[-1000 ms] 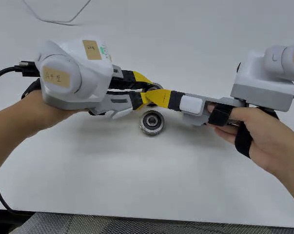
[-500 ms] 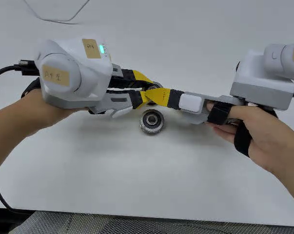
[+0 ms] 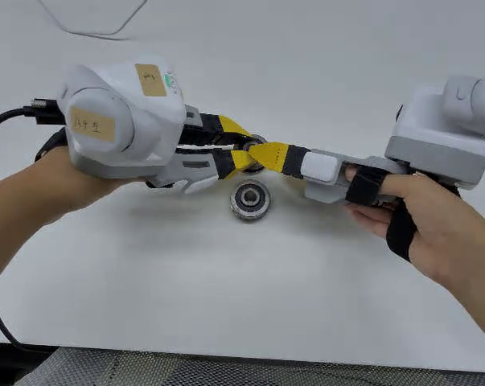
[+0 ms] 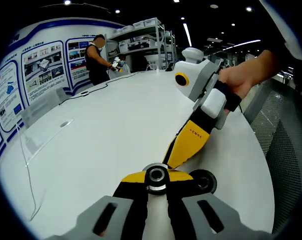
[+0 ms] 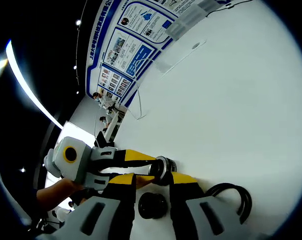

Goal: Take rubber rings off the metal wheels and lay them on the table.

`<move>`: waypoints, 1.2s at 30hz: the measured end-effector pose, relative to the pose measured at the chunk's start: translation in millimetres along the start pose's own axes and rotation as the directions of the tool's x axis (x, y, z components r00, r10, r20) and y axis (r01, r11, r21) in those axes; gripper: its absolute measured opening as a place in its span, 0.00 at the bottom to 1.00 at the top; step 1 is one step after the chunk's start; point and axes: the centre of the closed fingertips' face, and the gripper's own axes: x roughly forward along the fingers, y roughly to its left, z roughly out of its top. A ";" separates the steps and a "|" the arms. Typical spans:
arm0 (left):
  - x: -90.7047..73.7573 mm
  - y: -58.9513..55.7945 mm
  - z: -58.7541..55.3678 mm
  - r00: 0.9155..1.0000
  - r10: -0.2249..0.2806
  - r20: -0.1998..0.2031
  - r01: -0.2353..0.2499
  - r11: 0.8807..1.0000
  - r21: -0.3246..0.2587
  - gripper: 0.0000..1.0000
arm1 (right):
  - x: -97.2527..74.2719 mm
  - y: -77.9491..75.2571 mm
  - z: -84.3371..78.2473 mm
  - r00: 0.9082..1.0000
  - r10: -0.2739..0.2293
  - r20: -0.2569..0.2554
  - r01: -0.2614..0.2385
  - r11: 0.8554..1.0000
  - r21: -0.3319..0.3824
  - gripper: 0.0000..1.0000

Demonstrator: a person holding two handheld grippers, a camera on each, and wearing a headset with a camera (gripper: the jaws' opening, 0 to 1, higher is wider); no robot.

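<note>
One metal wheel is sitting clamped in the left tongs; right tongs, closure unclear, are facing it head-on.

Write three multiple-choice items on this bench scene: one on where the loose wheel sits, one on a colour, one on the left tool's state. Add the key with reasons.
1. Where is the loose wheel?
A. on the table, just nearer the person than the tool tips
B. on a shelf
C. in a bare hand

2. What colour are the jaw ends of the right tool?
A. red
B. green
C. yellow

3. What is the left tool doing?
A. lying on the table
B. gripping a second wheel
C. hanging open on nothing

Key:
1 A: in the head view it rests on the white top below the meeting tips.
2 C: yellow ends on black show in the head view.
3 B: in the left gripper view its jaws close on the wheel's two sides.
</note>
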 end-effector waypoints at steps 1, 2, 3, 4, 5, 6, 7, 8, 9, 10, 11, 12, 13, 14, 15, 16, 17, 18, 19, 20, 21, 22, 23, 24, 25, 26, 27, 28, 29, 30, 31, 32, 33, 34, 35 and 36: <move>0.0 0.0 -0.1 1.000 0.000 0.000 0.000 1.000 0.000 0.13 | -0.1 0.0 -0.2 1.000 -0.005 0.000 0.005 1.000 -0.004 0.27; 0.0 0.0 -0.1 1.000 0.000 0.000 0.000 1.000 0.000 0.13 | -0.1 -0.3 -0.4 1.000 -0.008 0.001 0.008 1.000 -0.007 0.26; 0.0 0.0 -0.1 1.000 0.000 0.001 0.000 1.000 0.000 0.13 | 0.0 -0.6 -0.5 1.000 -0.010 0.001 0.010 1.000 -0.009 0.26; 0.0 0.0 -0.1 1.000 0.000 0.001 0.000 1.000 0.000 0.13 | 0.0 -1.1 -0.5 1.000 -0.014 0.002 0.014 1.000 -0.011 0.25; 0.0 0.0 -0.1 1.000 0.000 0.000 0.000 1.000 0.000 0.13 | -0.1 -2.0 -0.6 1.000 -0.019 0.001 0.019 1.000 -0.018 0.24; 0.0 0.0 -0.1 1.000 0.000 0.000 0.000 1.000 0.000 0.13 | -0.2 -2.8 -0.7 1.000 -0.024 0.001 0.024 1.000 -0.020 0.23; 0.0 0.1 -0.1 1.000 0.000 0.000 0.000 1.000 0.001 0.13 | -0.4 -3.8 -0.1 1.000 -0.028 0.003 0.028 0.999 -0.024 0.21; 0.0 0.1 -0.1 1.000 0.000 0.000 0.000 1.000 0.001 0.13 | -0.6 -4.3 0.4 1.000 -0.030 0.005 0.030 0.999 -0.026 0.19; 0.0 0.1 -0.1 1.000 0.000 0.000 0.000 1.000 0.001 0.13 | -0.9 -5.4 1.2 0.999 -0.037 0.008 0.037 0.999 -0.023 0.18; 0.0 0.1 -0.1 1.000 0.000 0.000 0.000 1.000 0.001 0.13 | -1.0 -6.8 1.3 0.999 -0.045 0.007 0.045 0.999 -0.020 0.16; 0.0 0.1 -0.1 1.000 0.000 0.000 0.000 1.000 0.001 0.13 | -0.5 -7.4 1.8 0.999 -0.046 0.007 0.046 0.999 -0.018 0.15; 0.0 0.1 0.0 1.000 0.000 0.000 0.000 1.000 0.002 0.13 | -0.2 -7.9 1.9 0.999 -0.049 0.008 0.049 0.999 -0.009 0.14; 0.0 0.0 0.0 1.000 0.000 -0.001 0.000 1.000 0.002 0.13 | 0.1 -9.3 2.0 0.998 -0.056 0.008 0.056 0.998 -0.005 0.13; 0.0 0.0 0.0 1.000 0.000 -0.001 0.000 1.000 0.003 0.13 | 0.5 -11.1 1.7 0.998 -0.066 0.004 0.066 0.998 -0.003 0.12; 0.0 0.0 0.0 1.000 0.000 -0.002 0.000 1.000 0.002 0.13 | 0.8 -11.9 1.9 0.997 -0.071 0.005 0.071 0.997 -0.006 0.11; 0.0 -0.1 0.1 1.000 0.000 -0.002 0.000 1.000 0.003 0.13 | 1.2 -12.4 2.1 0.997 -0.075 0.006 0.075 0.997 -0.005 0.10; 0.0 -0.1 0.1 1.000 0.000 -0.002 0.000 1.000 0.003 0.13 | 1.9 -12.6 1.7 0.997 -0.080 0.003 0.080 0.997 -0.002 0.09; 0.0 -0.2 0.1 1.000 0.000 -0.002 0.000 1.000 0.003 0.13 | 2.7 -12.8 1.2 0.996 -0.087 0.000 0.087 0.996 -0.007 0.09; 0.0 -0.2 0.2 1.000 0.000 -0.001 0.000 1.000 0.003 0.13 | 2.8 -14.6 0.8 0.995 -0.103 -0.004 0.103 0.995 -0.019 0.08; 0.0 -0.2 0.2 1.000 0.000 -0.001 0.000 1.000 0.003 0.13 | 2.9 -13.9 1.4 0.995 -0.102 -0.004 0.101 0.995 -0.023 0.07; 0.0 -0.2 0.2 1.000 0.000 0.000 0.000 1.000 0.003 0.13 | 2.6 -13.6 1.2 0.994 -0.105 -0.007 0.105 0.994 -0.024 0.07; 0.0 -0.2 0.2 1.000 0.000 -0.001 0.000 1.000 0.003 0.13 | 2.5 -13.1 1.6 0.994 -0.110 -0.004 0.110 0.993 -0.034 0.07; 0.0 -0.2 0.1 1.000 0.000 -0.001 0.000 1.000 0.004 0.13 | 2.2 -13.3 1.9 0.994 -0.113 -0.003 0.113 0.993 -0.037 0.07; 0.0 -0.2 0.1 1.000 0.000 0.000 0.000 1.000 0.004 0.13 | 2.7 -13.3 1.9 0.993 -0.121 -0.003 0.121 0.992 -0.037 0.06; 0.0 -0.3 0.1 1.000 0.000 0.000 0.000 1.000 0.004 0.13 | 2.6 -13.1 2.0 0.992 -0.127 -0.001 0.127 0.991 -0.038 0.06; 0.0 -0.3 0.1 1.000 0.001 -0.001 -0.001 1.000 0.004 0.13 | 2.6 -12.9 2.0 0.991 -0.132 -0.001 0.132 0.990 -0.046 0.06; 0.0 -0.3 0.1 1.000 0.001 -0.001 -0.001 1.000 0.005 0.13 | 2.3 -12.4 1.9 0.990 -0.139 0.000 0.139 0.989 -0.053 0.06; 0.0 -0.3 0.1 1.000 0.002 -0.001 -0.002 1.000 0.006 0.13 | 2.4 -12.3 2.0 0.989 -0.145 0.000 0.145 0.988 -0.052 0.06; -0.1 -0.4 0.2 1.000 0.002 -0.002 -0.002 1.000 0.005 0.13 | 2.2 -12.2 2.2 0.988 -0.156 0.000 0.156 0.986 -0.056 0.06; -0.1 -0.4 0.1 1.000 0.002 -0.002 -0.002 1.000 0.006 0.13 | 2.3 -11.9 2.2 0.986 -0.167 -0.002 0.167 0.984 -0.062 0.06; -0.1 -0.4 0.1 1.000 0.003 -0.003 -0.003 1.000 0.005 0.13 | 1.7 -12.7 2.5 0.983 -0.183 -0.005 0.181 0.979 -0.091 0.06; -0.1 -0.5 0.2 1.000 0.003 -0.003 -0.003 1.000 0.007 0.13 | 1.6 -12.2 2.5 0.980 -0.201 -0.008 0.199 0.973 -0.117 0.06; -0.1 -0.5 0.1 1.000 0.003 -0.003 -0.003 1.000 0.006 0.13 | 1.7 -11.3 2.5 0.978 -0.210 -0.008 0.207 0.970 -0.124 0.06; -0.1 -0.6 0.2 1.000 0.004 -0.004 -0.004 1.000 0.007 0.13 | 2.0 -10.7 2.5 0.976 -0.216 -0.009 0.213 0.967 -0.140 0.06; -0.1 -0.6 0.2 1.000 0.004 -0.004 -0.004 1.000 0.007 0.13 | 1.9 -10.8 2.6 0.976 -0.217 -0.009 0.214 0.967 -0.138 0.06; -0.1 -0.6 0.2 1.000 0.004 -0.004 -0.004 1.000 0.007 0.13 | 1.6 -11.8 2.6 0.976 -0.220 -0.008 0.217 0.967 -0.134 0.06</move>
